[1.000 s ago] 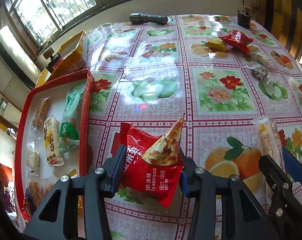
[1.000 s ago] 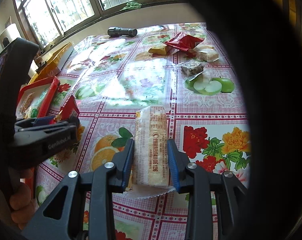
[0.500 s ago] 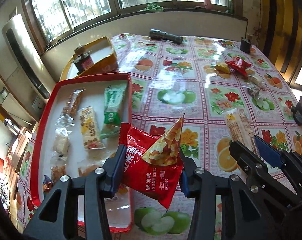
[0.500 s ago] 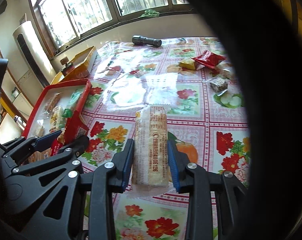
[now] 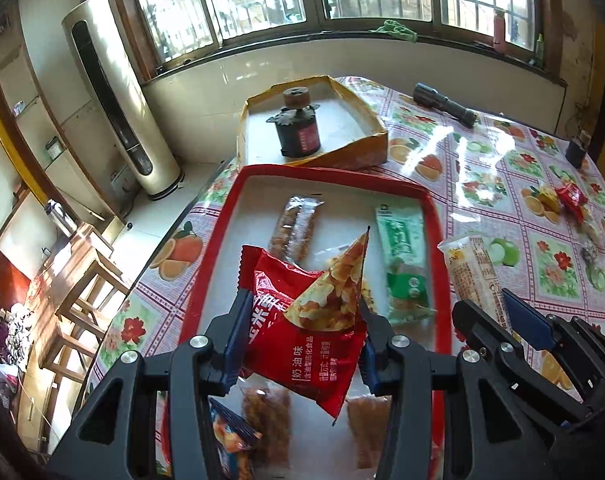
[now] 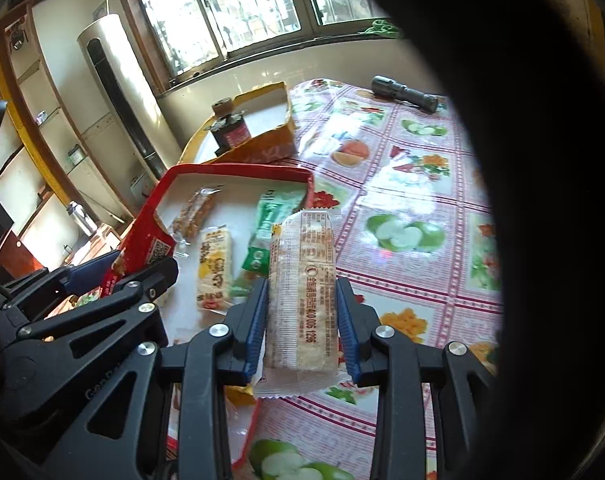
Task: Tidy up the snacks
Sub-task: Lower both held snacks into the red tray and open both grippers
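Note:
My left gripper (image 5: 302, 332) is shut on a red chip packet (image 5: 302, 336) and holds it above the red tray (image 5: 342, 178). My right gripper (image 6: 302, 320) is shut on a long pale cracker packet (image 6: 302, 288), held over the tray's right rim (image 6: 238, 172). It also shows in the left wrist view (image 5: 502, 320), with its cracker packet (image 5: 472, 268). The tray holds several snacks: a brown bar (image 5: 296, 228), a green packet (image 5: 402, 252) and a yellow packet (image 6: 214, 268). More snacks (image 5: 566, 200) lie at the table's far right.
An open yellow box (image 5: 314, 120) with a dark jar (image 5: 296, 128) stands behind the tray. A black flashlight (image 5: 442, 104) lies near the window wall. The table edge runs left of the tray, with a tall white air conditioner (image 5: 114, 92) beyond.
Both grippers have lifted and swung left with their packets, from the flowered tablecloth to above the red tray. Both stay shut.

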A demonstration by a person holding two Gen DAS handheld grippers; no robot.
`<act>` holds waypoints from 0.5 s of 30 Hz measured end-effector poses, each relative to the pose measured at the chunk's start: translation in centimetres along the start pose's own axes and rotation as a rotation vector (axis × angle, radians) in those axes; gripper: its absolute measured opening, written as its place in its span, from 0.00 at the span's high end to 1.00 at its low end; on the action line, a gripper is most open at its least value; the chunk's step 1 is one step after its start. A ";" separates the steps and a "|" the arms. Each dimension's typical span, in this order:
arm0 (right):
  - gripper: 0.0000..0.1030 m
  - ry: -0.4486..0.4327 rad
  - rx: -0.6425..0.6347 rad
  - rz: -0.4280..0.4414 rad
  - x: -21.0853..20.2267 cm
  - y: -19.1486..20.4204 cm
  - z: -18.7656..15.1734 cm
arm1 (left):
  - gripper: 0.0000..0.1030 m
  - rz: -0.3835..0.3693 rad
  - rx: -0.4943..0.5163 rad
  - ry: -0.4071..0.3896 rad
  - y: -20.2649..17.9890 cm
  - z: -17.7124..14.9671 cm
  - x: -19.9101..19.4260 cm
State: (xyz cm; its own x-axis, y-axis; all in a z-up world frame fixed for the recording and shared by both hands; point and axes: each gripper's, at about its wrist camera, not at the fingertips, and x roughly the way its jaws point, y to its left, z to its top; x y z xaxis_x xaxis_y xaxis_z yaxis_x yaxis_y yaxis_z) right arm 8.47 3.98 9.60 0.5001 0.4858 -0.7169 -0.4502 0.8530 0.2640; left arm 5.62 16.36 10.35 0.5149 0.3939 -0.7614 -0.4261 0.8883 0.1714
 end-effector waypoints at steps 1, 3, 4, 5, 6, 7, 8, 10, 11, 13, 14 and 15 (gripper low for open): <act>0.66 0.007 -0.003 0.007 0.7 0.6 0.3 | 0.55 0.007 -0.008 0.002 0.5 0.4 0.5; 0.66 0.015 -0.010 0.015 2.0 1.7 0.9 | 0.55 0.011 -0.014 0.006 1.3 1.0 1.4; 0.66 0.018 -0.011 0.019 2.6 2.2 1.2 | 0.55 0.020 -0.012 0.005 1.6 1.4 1.8; 0.66 0.021 -0.012 0.019 3.3 2.7 1.5 | 0.55 0.024 -0.010 0.002 1.9 1.7 2.2; 0.66 0.024 -0.015 0.020 3.9 3.2 1.9 | 0.55 0.020 -0.011 0.005 2.2 2.1 2.8; 0.66 0.026 -0.015 0.018 4.5 3.5 2.2 | 0.55 0.017 -0.018 0.013 2.5 2.4 3.3; 0.66 0.027 -0.014 0.019 5.1 3.8 2.6 | 0.55 0.009 -0.019 0.021 2.8 2.8 3.8; 0.66 0.037 -0.009 0.028 6.3 4.0 3.3 | 0.55 -0.011 -0.031 0.028 3.1 3.4 4.5; 0.66 0.043 -0.008 0.024 6.9 4.1 3.6 | 0.55 -0.020 -0.038 0.028 3.4 3.7 4.7; 0.66 0.058 -0.005 0.023 8.1 4.2 4.2 | 0.55 -0.041 -0.047 0.026 3.4 4.2 5.0; 0.66 0.066 -0.004 0.021 8.7 4.1 4.4 | 0.55 -0.057 -0.049 0.028 3.4 4.4 5.2; 0.66 0.076 0.003 0.024 9.1 4.1 4.7 | 0.55 -0.071 -0.052 0.030 3.3 4.6 5.3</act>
State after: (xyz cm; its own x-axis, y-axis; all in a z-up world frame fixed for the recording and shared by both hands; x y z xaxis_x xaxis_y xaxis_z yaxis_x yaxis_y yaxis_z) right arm 14.59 12.80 7.22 0.4312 0.4904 -0.7574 -0.4595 0.8418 0.2834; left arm 10.39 22.49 9.73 0.5230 0.3219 -0.7892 -0.4273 0.9002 0.0840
